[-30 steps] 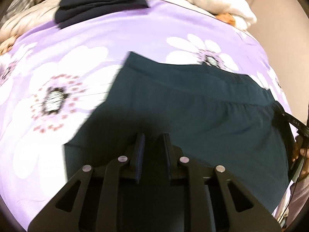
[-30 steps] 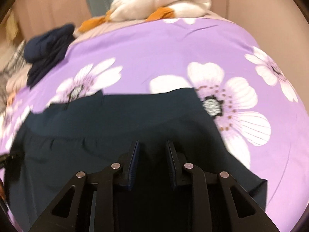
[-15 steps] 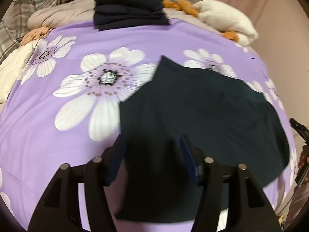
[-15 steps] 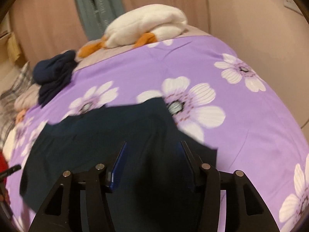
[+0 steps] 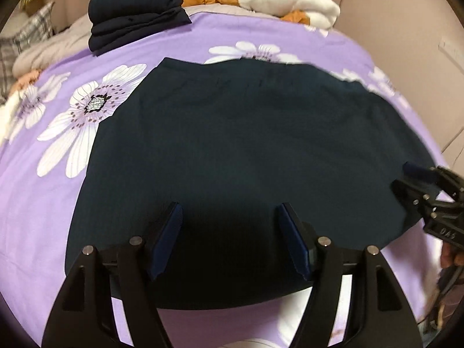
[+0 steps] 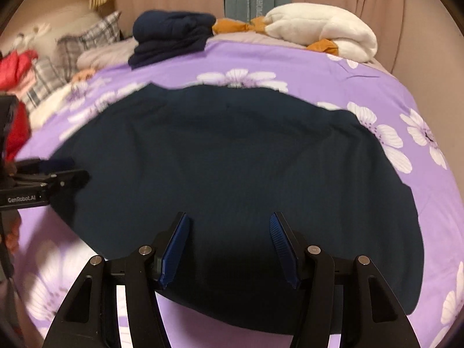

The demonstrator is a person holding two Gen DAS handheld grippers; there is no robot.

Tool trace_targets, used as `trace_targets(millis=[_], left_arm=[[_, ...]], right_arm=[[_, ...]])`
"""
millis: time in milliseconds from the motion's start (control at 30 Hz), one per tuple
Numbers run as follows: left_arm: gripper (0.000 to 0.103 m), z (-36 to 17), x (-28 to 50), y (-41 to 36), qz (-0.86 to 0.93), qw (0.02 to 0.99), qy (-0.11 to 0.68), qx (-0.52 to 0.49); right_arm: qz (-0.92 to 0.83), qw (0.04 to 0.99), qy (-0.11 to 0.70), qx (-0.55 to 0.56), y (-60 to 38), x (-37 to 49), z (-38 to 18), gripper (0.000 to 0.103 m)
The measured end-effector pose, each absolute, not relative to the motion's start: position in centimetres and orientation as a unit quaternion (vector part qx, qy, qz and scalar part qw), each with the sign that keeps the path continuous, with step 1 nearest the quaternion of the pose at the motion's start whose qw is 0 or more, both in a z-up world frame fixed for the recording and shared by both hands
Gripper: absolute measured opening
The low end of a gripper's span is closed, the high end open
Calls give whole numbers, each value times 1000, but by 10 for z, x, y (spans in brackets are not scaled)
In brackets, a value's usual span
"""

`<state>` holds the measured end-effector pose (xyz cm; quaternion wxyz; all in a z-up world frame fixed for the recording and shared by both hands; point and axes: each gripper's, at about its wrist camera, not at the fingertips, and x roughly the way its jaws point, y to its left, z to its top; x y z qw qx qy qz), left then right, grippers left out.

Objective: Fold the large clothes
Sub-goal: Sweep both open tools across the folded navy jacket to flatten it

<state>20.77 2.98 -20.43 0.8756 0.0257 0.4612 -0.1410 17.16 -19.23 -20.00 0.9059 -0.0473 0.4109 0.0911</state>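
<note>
A dark teal garment [image 5: 246, 133] lies folded flat on the purple flowered bedspread [image 5: 37, 208]. In the left wrist view my left gripper [image 5: 228, 207] hovers over the garment's near edge. Its jaws are opening and nothing is between them. My right gripper [image 6: 229, 214] stands open above the same garment [image 6: 232, 150], also with nothing in it. Each gripper shows in the other's view: the right gripper [image 5: 417, 177] at the cloth's right edge, the left gripper [image 6: 66, 171] at its left edge.
A stack of folded navy clothes [image 5: 136, 20] sits at the far side of the bed, beside a white plush with orange parts [image 5: 290, 5]. Plaid pillows [image 6: 87, 40] and a red item [image 6: 14, 66] lie at far left. A wall borders the bed on the right.
Both grippers have let go of the garment, opened wide and pulled back toward the near edge. The garment now lies flat on the bed.
</note>
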Motion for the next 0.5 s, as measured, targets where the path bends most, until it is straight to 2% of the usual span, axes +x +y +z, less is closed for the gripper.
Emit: trace_targets(millis=[133, 500], left_arm=[[76, -211, 209, 39, -132, 875, 464, 27], [76, -213, 200, 53, -126, 876, 465, 18]], right_arm=[[75, 907, 412, -38, -208, 170, -212, 58], [32, 916, 400, -15, -242, 156, -211, 58]])
